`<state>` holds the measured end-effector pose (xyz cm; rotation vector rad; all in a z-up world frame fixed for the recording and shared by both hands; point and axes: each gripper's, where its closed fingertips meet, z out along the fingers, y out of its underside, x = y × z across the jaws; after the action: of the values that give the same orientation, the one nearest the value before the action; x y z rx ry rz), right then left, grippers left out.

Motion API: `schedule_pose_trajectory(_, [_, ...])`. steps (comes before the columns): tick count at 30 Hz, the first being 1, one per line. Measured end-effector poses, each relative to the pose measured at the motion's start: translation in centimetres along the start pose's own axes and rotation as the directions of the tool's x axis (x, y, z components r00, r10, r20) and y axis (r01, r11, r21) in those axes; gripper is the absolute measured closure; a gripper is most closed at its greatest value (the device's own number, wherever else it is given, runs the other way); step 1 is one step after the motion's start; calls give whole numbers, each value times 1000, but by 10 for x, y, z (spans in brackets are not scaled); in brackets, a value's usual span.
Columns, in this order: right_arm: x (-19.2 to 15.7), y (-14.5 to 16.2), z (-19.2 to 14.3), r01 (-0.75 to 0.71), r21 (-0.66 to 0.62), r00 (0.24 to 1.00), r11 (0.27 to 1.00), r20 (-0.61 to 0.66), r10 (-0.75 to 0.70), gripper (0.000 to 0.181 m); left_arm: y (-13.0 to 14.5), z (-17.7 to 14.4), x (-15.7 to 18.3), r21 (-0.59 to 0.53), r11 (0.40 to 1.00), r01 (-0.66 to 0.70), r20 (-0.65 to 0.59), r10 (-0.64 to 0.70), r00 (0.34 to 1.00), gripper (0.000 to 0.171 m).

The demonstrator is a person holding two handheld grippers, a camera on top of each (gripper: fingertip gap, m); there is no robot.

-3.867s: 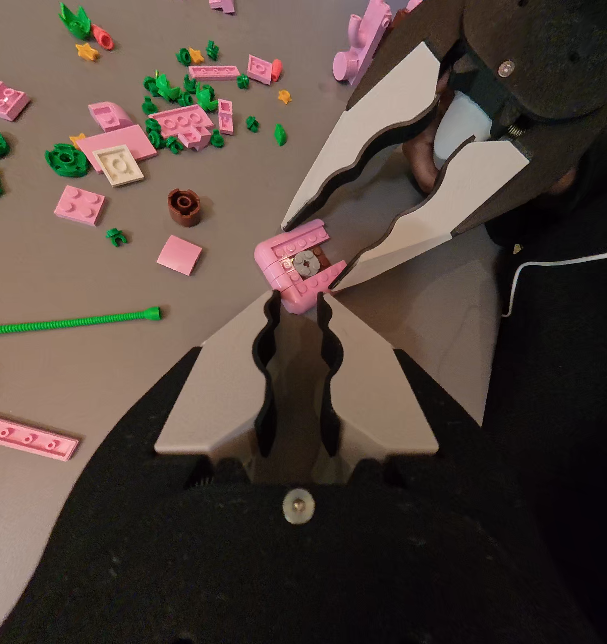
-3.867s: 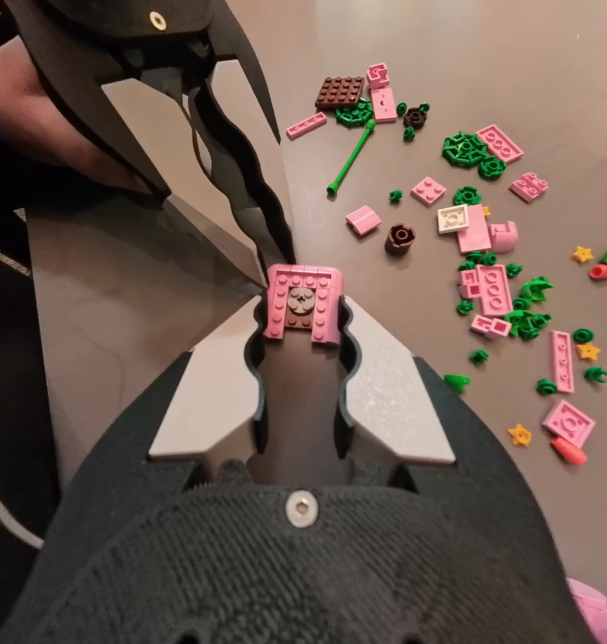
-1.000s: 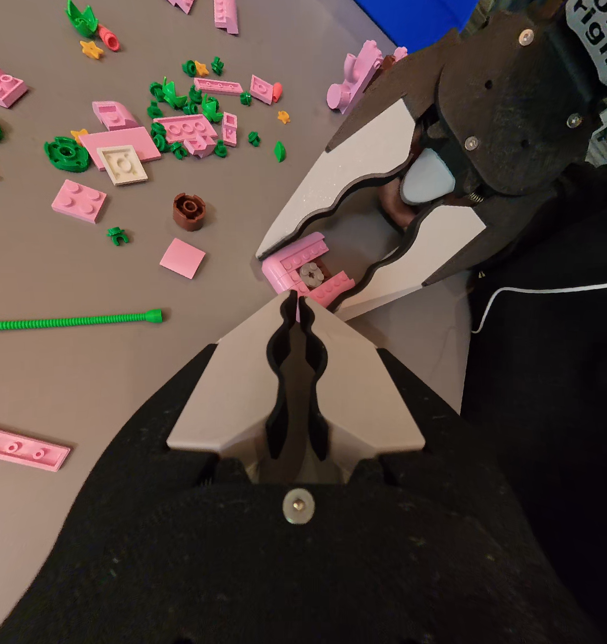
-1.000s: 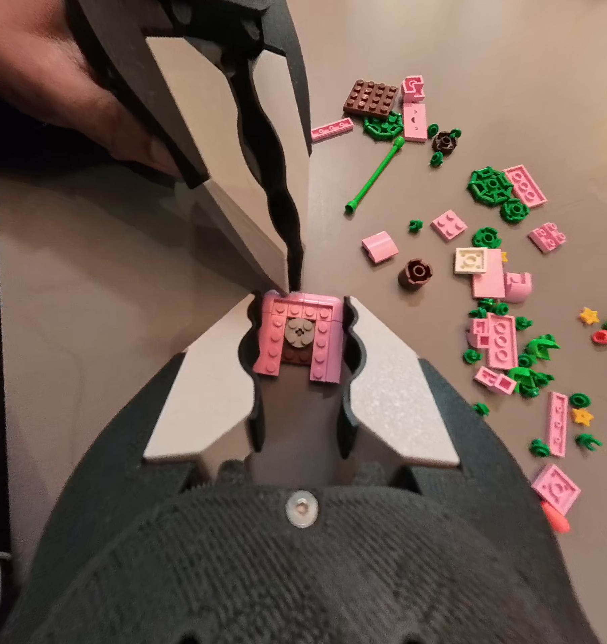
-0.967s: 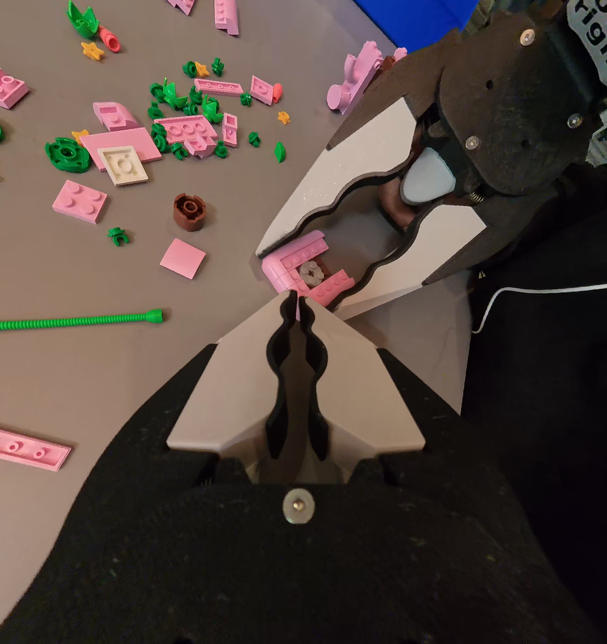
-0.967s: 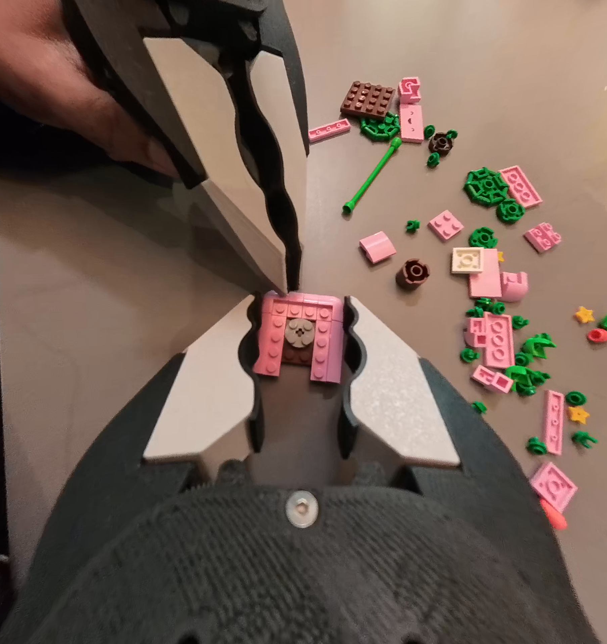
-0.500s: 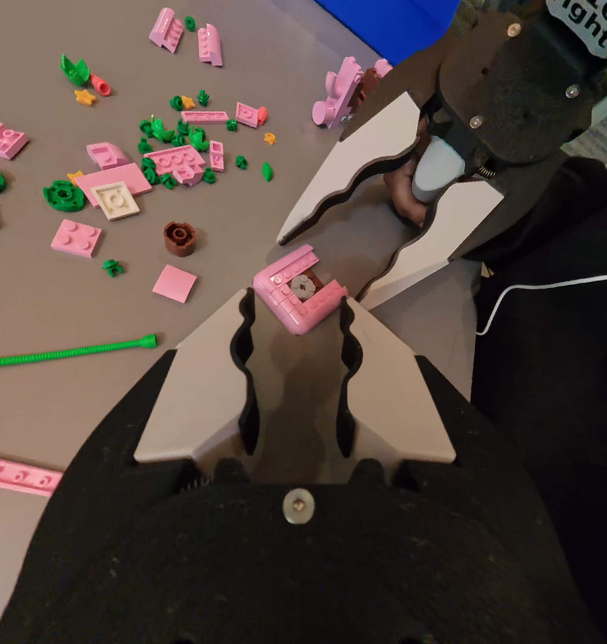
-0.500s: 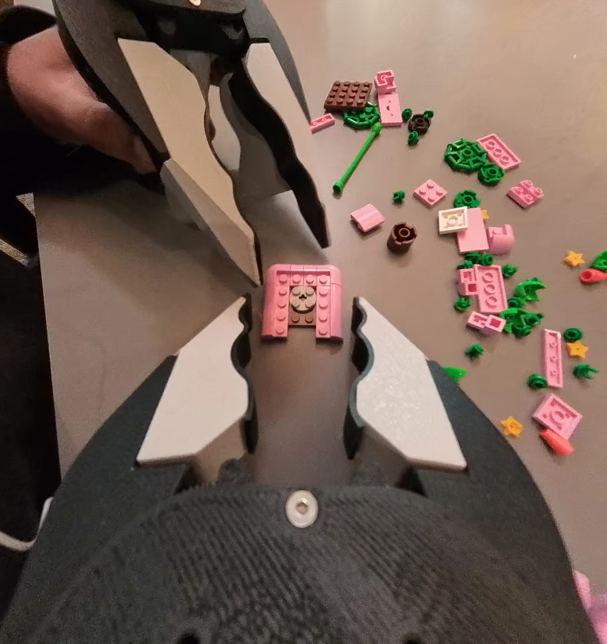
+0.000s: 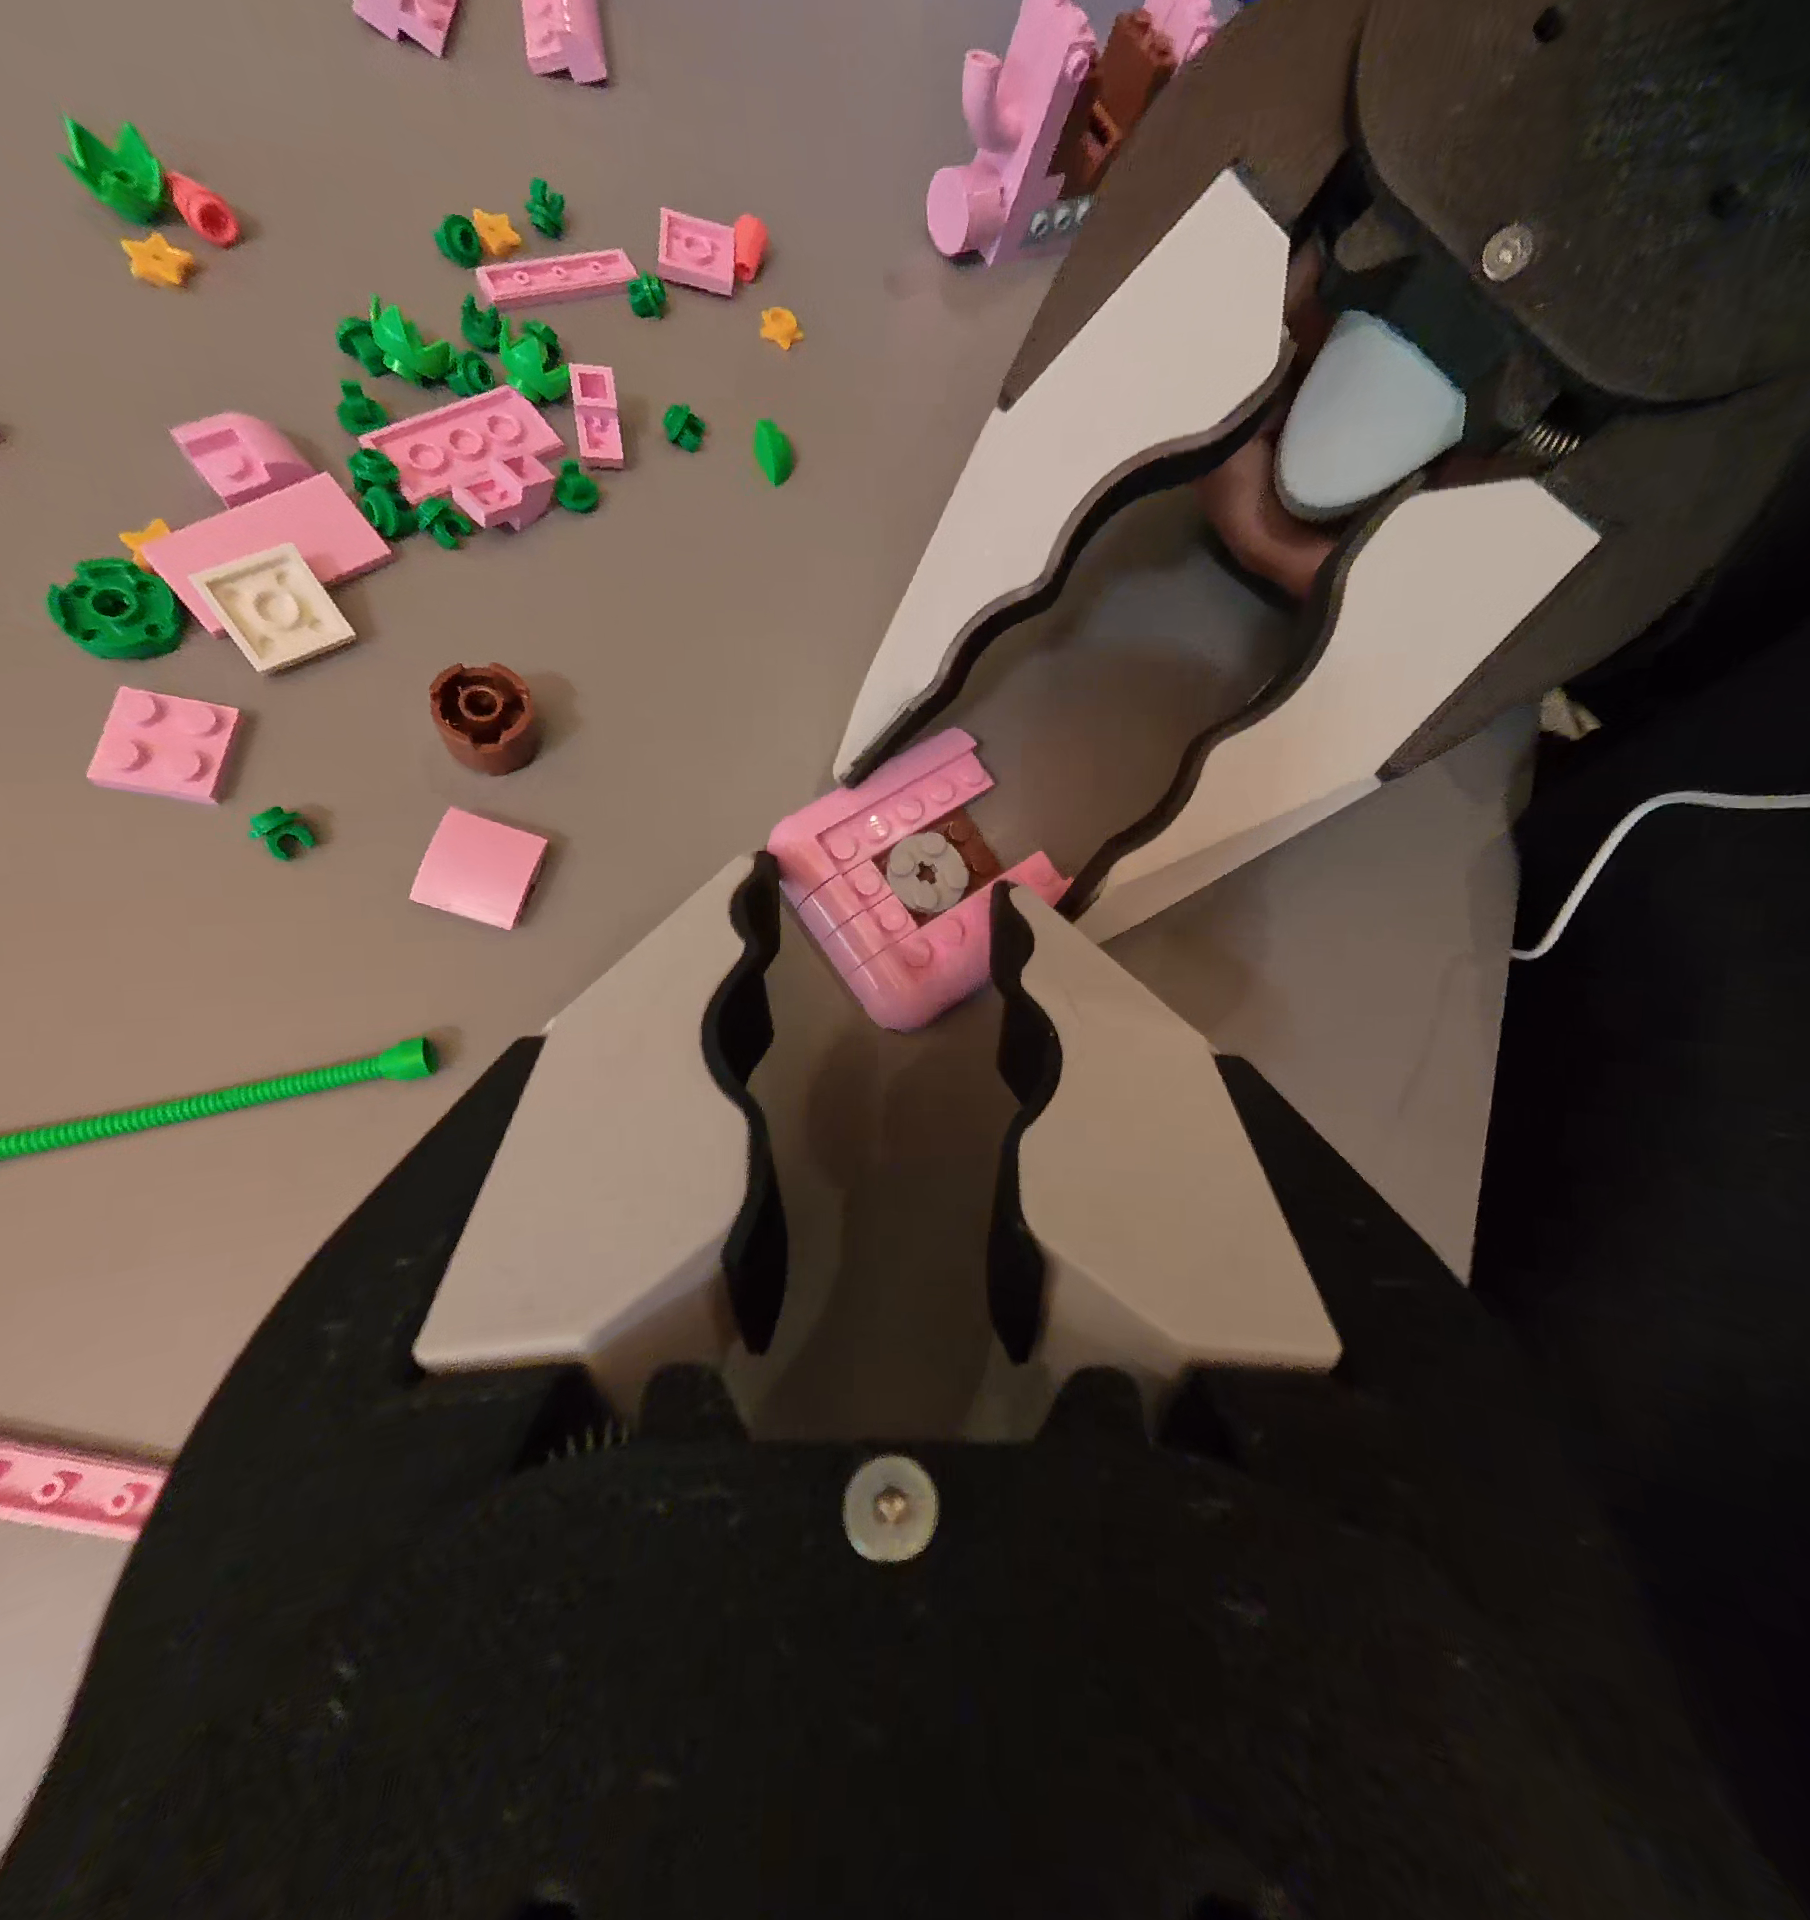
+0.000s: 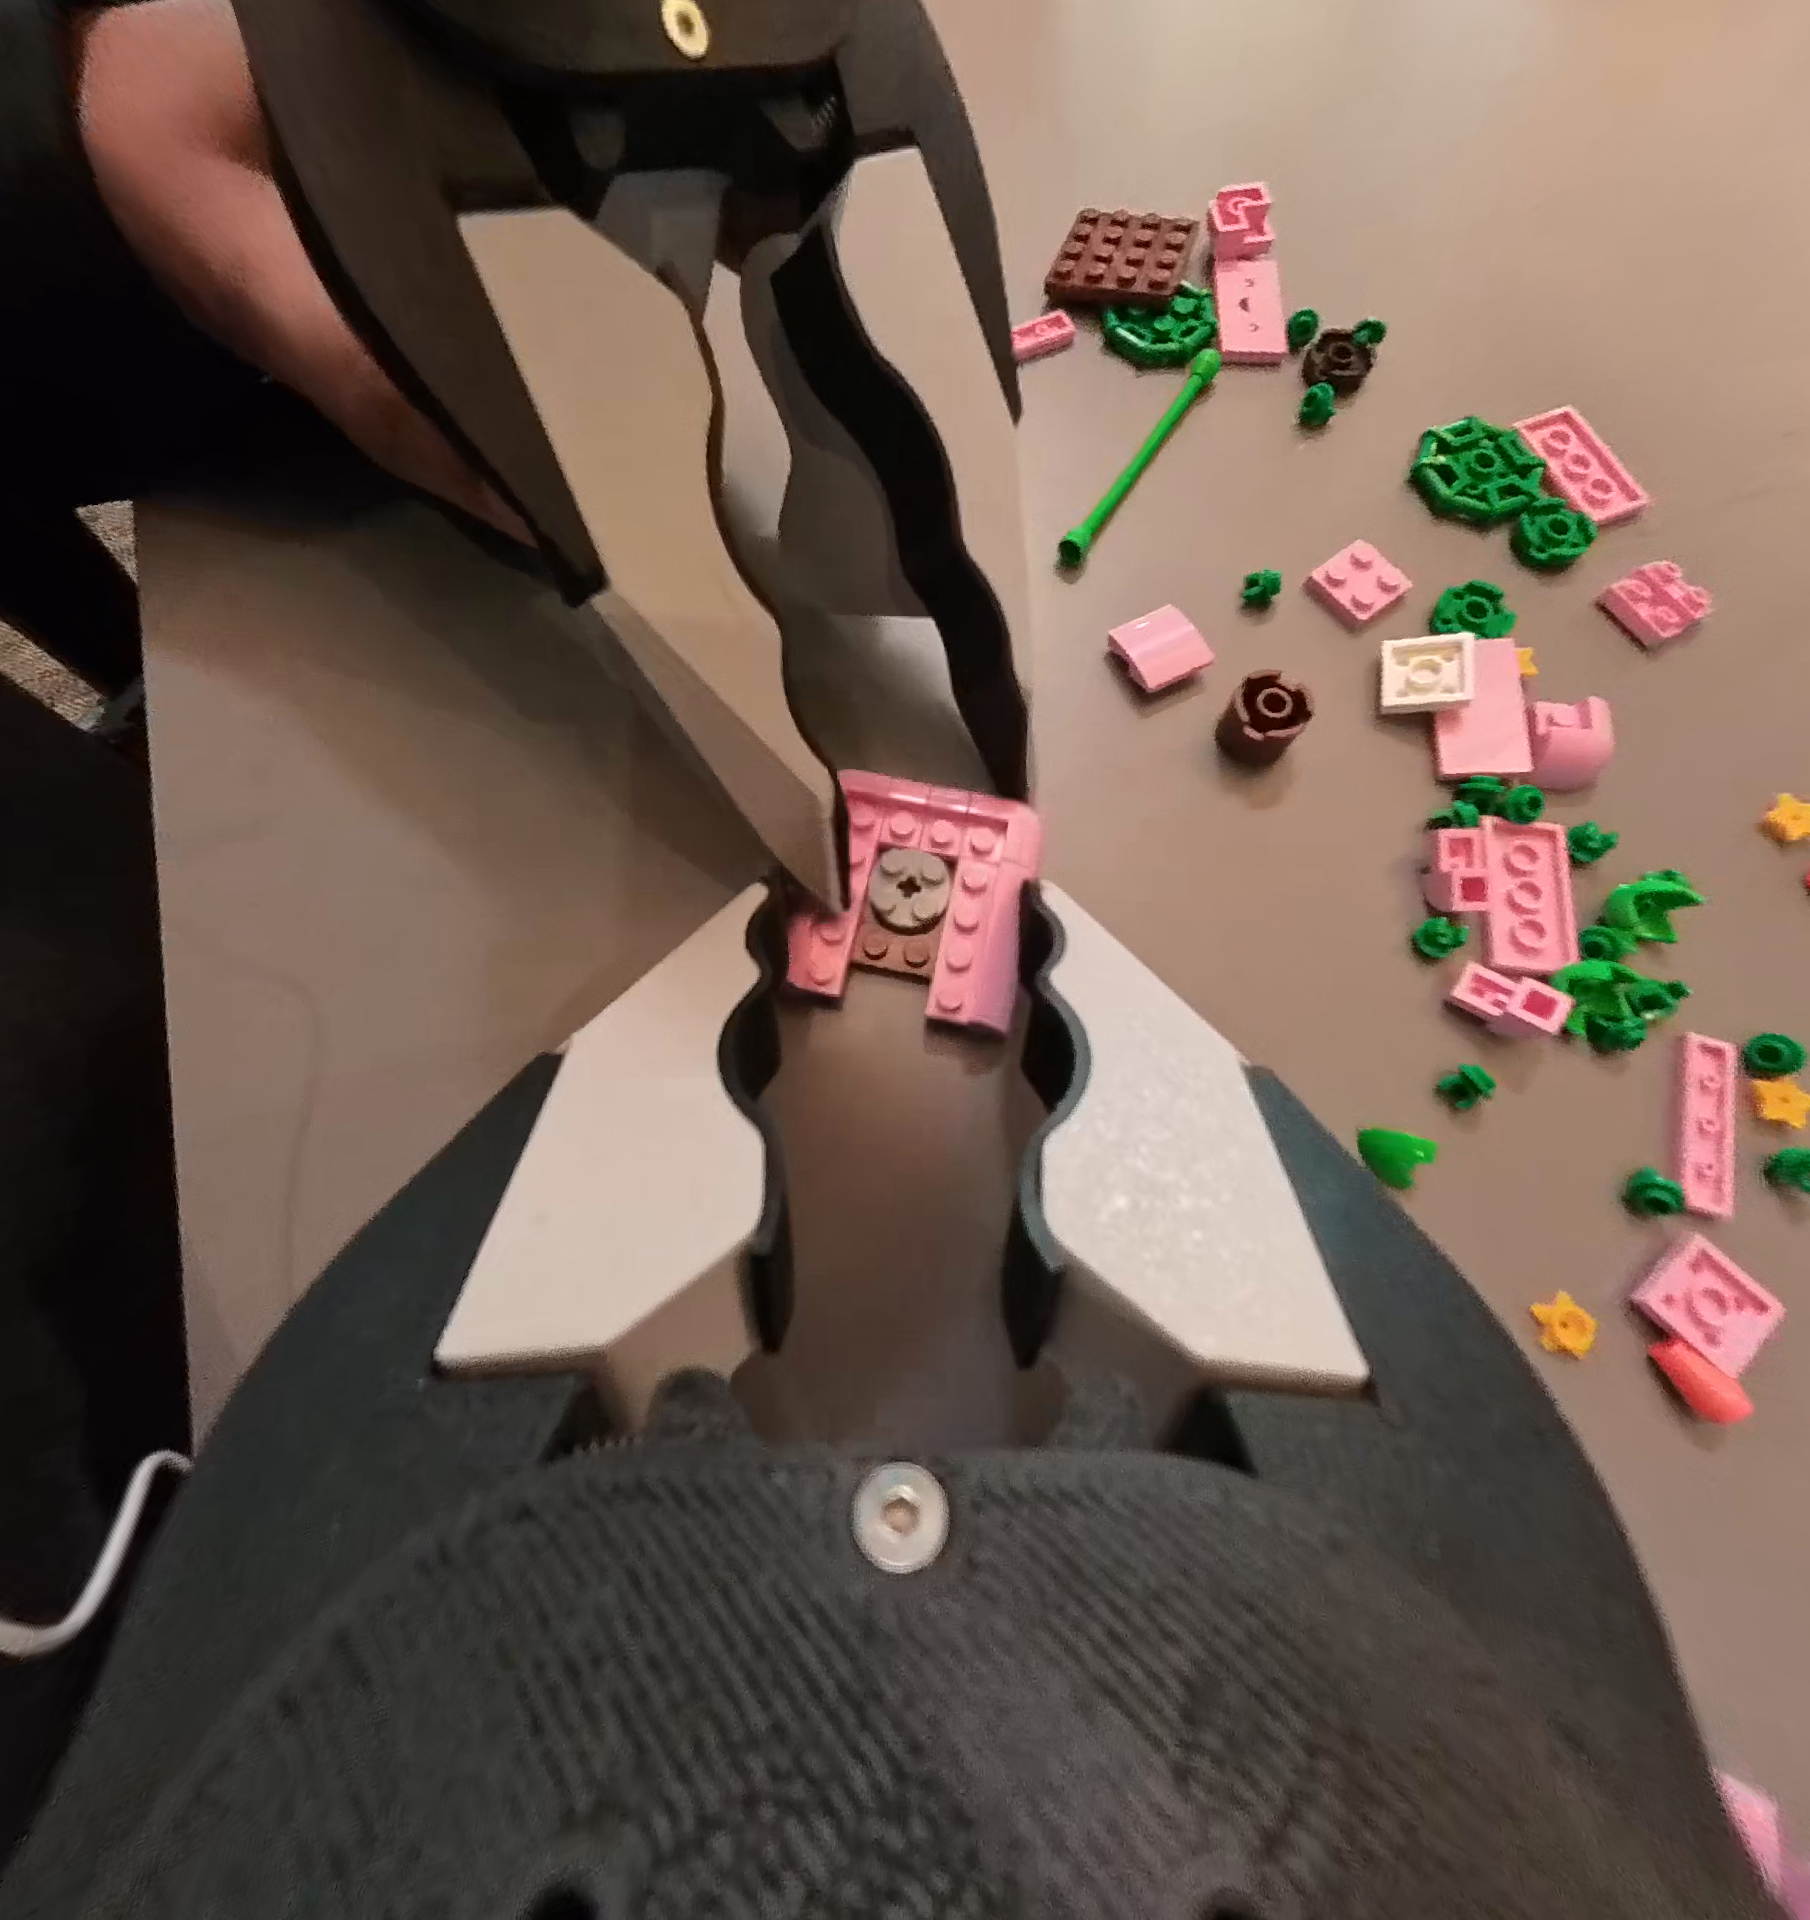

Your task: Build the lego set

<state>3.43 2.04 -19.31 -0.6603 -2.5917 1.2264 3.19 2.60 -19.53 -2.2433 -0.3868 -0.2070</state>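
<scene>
A pink U-shaped lego assembly [image 9: 880, 940] with a brown plate and a grey round piece in its middle lies on the grey table near the front edge. My left gripper [image 9: 885, 878] is closed in on its rounded corner, with both tips touching it. My right gripper [image 10: 901, 899] grips the assembly [image 10: 974, 935] by its two side legs. The right gripper also shows in the left wrist view [image 9: 963, 836], coming in from the upper right. The left gripper shows in the right wrist view [image 10: 924, 844], coming in from above. A hand holds each gripper.
Loose pieces lie scattered on the table [image 9: 672, 644]: a brown round brick [image 9: 480, 717], a curved pink tile [image 9: 478, 868], a green stalk [image 9: 184, 1112], a long pink plate [image 9: 39, 1481], a brown square plate [image 10: 1124, 255] and several green and pink bits. A pink partial build [image 9: 1015, 156] stands behind. Only a small space, under 4 cm, lies between the two pairs of fingers.
Half a second ago both grippers were open and lifted off the assembly lying on the table. Now both have come back down and closed on it.
</scene>
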Motion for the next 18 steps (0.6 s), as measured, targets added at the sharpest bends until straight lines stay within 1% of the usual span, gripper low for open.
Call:
schedule_pose_trajectory(7, [0,-1,0,-8,4,1000,1000,12,8,137,0,0,0,0,1000,-12,13,12,1000,133])
schedule_pose_trajectory(8, [-1,-2,-2,-14,14,1000,1000,27,14,137,0,0,1,0,1000,-14,4,14,1000,133])
schedule_pose_trajectory(9, [-6,-4,-4,-24,33,997,999,70,22,134,1,0,4,-6,1000,-21,-16,21,1000,133])
schedule_pose_trajectory(10, [-9,-7,-9,-39,61,993,997,114,31,124,1,1,7,-11,999,-32,-36,31,999,133])
schedule_pose_trajectory(12, [-8,-6,-20,-59,92,987,994,157,44,123,3,1,14,-21,998,-58,-68,57,996,133])
schedule_pose_trajectory(15, [-1,15,-26,-42,20,990,999,135,38,124,5,2,20,-31,995,-95,-92,92,991,133])
schedule_pose_trajectory(18, [-18,24,-27,-10,-20,983,1000,181,14,128,3,0,20,-12,995,-98,-84,97,992,130])
